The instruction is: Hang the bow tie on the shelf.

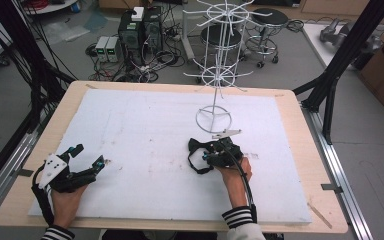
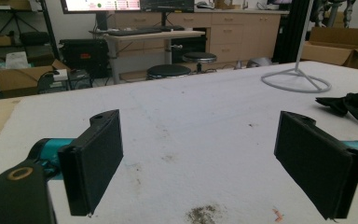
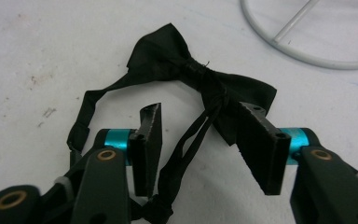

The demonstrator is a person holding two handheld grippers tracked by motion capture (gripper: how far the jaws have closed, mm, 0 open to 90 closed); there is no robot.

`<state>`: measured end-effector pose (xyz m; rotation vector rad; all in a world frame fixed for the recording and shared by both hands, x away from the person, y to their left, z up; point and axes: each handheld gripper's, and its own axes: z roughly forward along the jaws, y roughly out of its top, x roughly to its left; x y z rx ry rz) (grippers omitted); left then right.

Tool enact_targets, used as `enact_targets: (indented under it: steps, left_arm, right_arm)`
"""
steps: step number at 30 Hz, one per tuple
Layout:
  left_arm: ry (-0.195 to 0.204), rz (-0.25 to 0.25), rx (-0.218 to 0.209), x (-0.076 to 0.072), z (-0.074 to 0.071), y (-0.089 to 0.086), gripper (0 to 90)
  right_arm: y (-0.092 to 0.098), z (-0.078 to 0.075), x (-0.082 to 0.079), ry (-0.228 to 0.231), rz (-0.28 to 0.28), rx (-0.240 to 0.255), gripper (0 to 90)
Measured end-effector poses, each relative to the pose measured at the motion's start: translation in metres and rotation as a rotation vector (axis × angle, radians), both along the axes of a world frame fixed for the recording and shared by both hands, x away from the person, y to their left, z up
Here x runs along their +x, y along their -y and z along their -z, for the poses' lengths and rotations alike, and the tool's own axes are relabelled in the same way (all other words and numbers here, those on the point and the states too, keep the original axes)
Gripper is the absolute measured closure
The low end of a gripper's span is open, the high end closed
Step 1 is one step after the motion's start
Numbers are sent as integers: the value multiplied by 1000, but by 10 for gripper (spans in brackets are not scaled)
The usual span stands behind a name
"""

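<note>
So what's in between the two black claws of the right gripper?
In the right gripper view, the thin strap of the black bow tie runs between the right gripper jaws. They are not pressing on it yet.

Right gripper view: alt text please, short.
The right gripper hangs half-open over a black bow tie on the white table cover, the tie's strap running between its jaws. A white wire stand's base ring lies beyond.

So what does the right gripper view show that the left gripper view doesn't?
The right gripper view shows the right claw part closed astride the bow tie's strap, pads not yet pressing, plus the knot. The left gripper view shows the left claw wide open over bare white board, with stools and desks behind. Both share the black bow tie and the white wire rack's ring base.
</note>
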<state>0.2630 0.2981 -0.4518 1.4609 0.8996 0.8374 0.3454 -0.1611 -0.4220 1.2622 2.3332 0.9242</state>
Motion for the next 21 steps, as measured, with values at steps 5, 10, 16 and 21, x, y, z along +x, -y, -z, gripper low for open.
enact_targets:
  steps: [5,10,16,21]
  left_arm:
    - [-1,1,-1,0,0,0,157]
    - [-2,1,-1,0,0,0,157]
    - [-2,0,-3,0,0,0,157]
    - [-2,0,0,0,0,0,157]
  right_arm:
    - [-2,3,2,-24,10,-16,557]
    - [-3,5,4,-49,20,-20,566]
    - [-2,7,6,-79,42,-8,654]
    - [-2,9,7,-97,48,-11,688]
